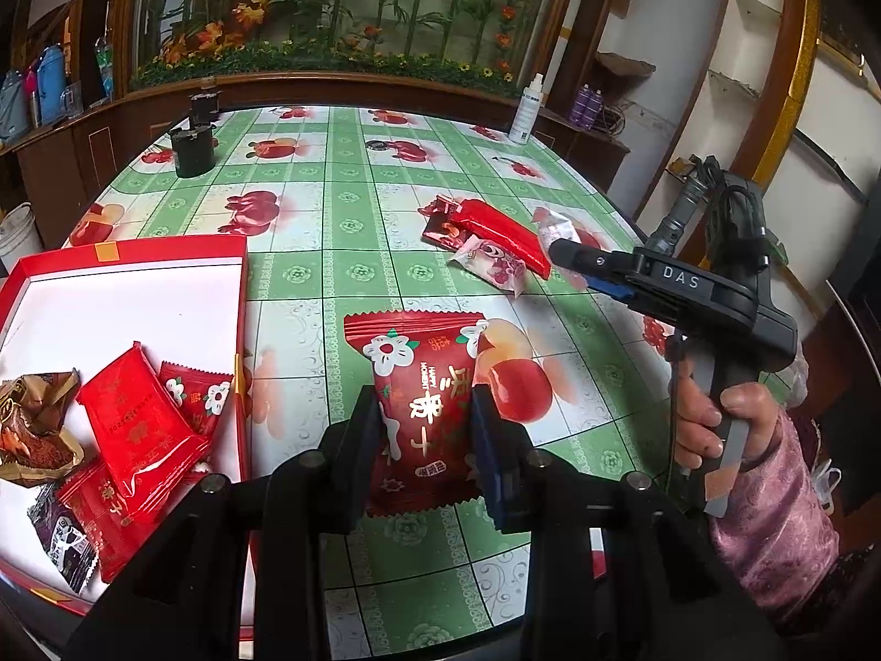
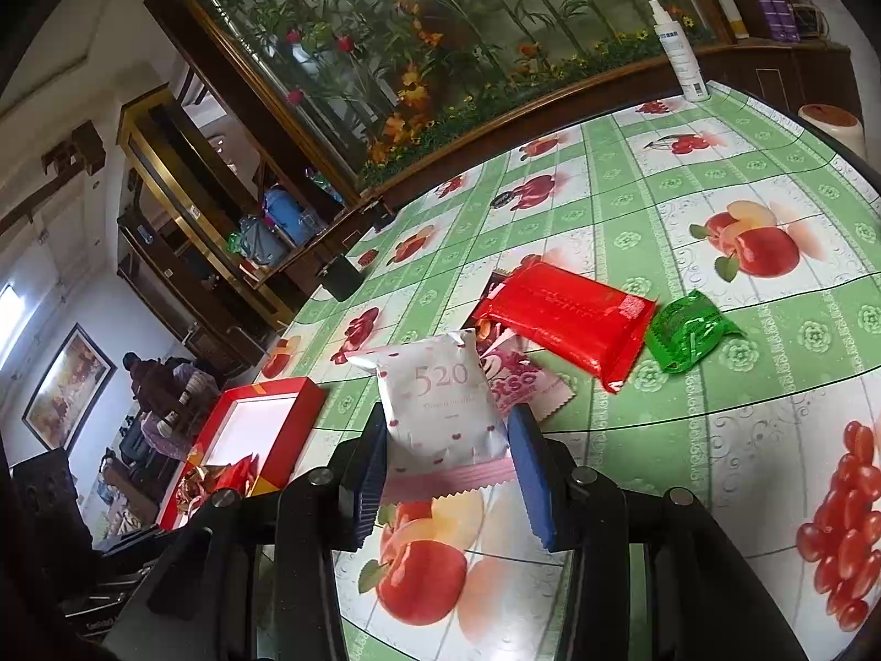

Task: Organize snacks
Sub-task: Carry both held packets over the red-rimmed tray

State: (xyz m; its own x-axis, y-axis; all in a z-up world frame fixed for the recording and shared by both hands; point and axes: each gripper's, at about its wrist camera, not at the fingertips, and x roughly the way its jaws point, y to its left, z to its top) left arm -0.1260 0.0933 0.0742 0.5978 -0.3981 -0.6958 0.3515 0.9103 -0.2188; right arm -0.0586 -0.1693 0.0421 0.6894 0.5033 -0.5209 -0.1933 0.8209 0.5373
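My left gripper (image 1: 424,418) is shut on a dark red snack packet with white flowers (image 1: 421,385), held above the table just right of the red box (image 1: 165,253). The box holds several red and brown packets (image 1: 132,418). My right gripper (image 2: 449,429) is shut on a white "520" packet (image 2: 440,402) above the table; it also shows in the left wrist view (image 1: 572,256). On the table lie a long red packet (image 2: 567,319), a pink packet (image 2: 520,380) and a green packet (image 2: 688,330).
A white spray bottle (image 2: 680,55) stands at the table's far edge. A black cylinder (image 1: 192,149) stands at the far left corner. A wooden cabinet with artificial flowers (image 1: 330,27) runs behind the table. The red box also shows at left in the right wrist view (image 2: 259,429).
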